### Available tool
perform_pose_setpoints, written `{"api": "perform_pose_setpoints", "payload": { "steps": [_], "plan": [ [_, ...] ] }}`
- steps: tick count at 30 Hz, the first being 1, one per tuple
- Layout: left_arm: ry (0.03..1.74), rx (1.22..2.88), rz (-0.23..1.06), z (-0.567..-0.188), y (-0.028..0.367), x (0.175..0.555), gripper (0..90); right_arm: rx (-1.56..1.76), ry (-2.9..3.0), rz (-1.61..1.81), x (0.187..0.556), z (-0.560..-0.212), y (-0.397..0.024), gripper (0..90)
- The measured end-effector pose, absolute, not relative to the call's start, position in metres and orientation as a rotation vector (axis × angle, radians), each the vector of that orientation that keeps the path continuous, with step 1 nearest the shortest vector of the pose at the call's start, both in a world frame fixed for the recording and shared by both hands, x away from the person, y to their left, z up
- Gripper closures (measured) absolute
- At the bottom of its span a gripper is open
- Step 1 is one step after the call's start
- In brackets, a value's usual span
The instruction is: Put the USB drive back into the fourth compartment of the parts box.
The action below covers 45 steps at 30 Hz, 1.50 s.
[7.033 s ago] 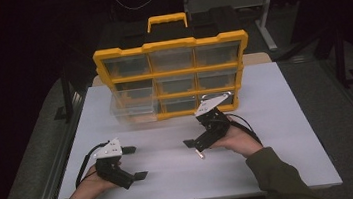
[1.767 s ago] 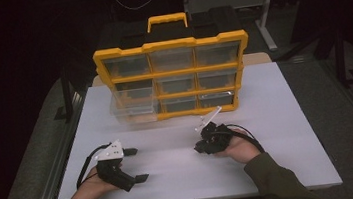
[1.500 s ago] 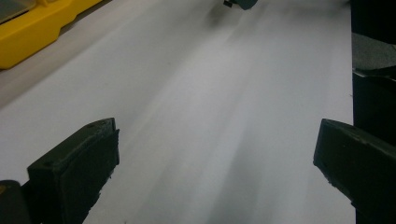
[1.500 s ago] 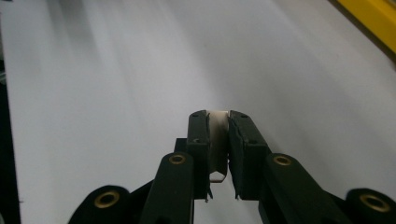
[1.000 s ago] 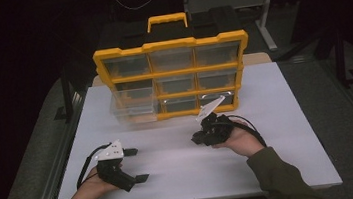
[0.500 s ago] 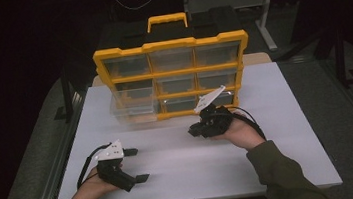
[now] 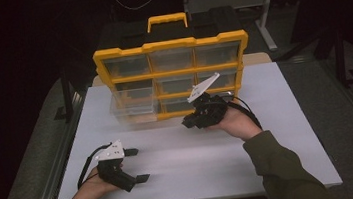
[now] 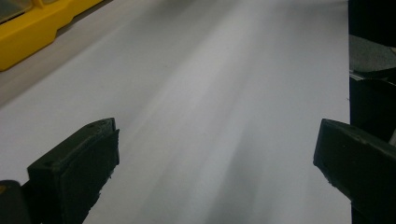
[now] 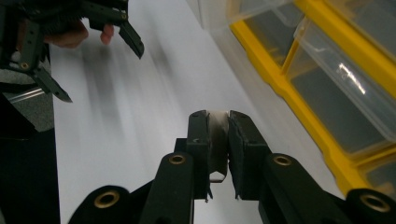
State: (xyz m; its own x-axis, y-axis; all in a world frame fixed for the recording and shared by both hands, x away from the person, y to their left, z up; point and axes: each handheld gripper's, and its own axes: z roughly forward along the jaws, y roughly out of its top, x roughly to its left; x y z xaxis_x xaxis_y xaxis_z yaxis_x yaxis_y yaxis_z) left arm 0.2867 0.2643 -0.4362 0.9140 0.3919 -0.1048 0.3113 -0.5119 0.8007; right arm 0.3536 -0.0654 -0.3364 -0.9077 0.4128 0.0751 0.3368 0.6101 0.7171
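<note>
The right claw [image 9: 218, 140], clamped on a small clear piece [image 9: 217, 144], has lifted toward the box [image 7: 174, 74]; the left claw [image 8: 215, 154] is apart.

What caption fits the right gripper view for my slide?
Right claw pinches a small pale piece beside the yellow drawer organizer, with the left claw open across the white table.

Dim lab or workshop — white worktable [image 7: 279, 133], yellow parts organizer [image 7: 172, 59], metal stands [image 7: 265, 14] behind
</note>
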Motion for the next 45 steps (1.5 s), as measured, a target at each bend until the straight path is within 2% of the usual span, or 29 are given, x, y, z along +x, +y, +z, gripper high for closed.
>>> {"api": "perform_pose_setpoints", "payload": {
  "steps": [32, 45],
  "plan": [
    [0.507, 2.139, 0.101, -0.436, 0.263, 0.287, 0.0, 0.563, 2.663, 1.325, 0.390, -0.262, -0.027, 78.1],
    [0.498, 2.135, 0.102, -0.436, 0.264, 0.287, 0.0, 0.523, 2.665, 1.346, 0.396, -0.252, 0.002, 78.0]
  ]
}}
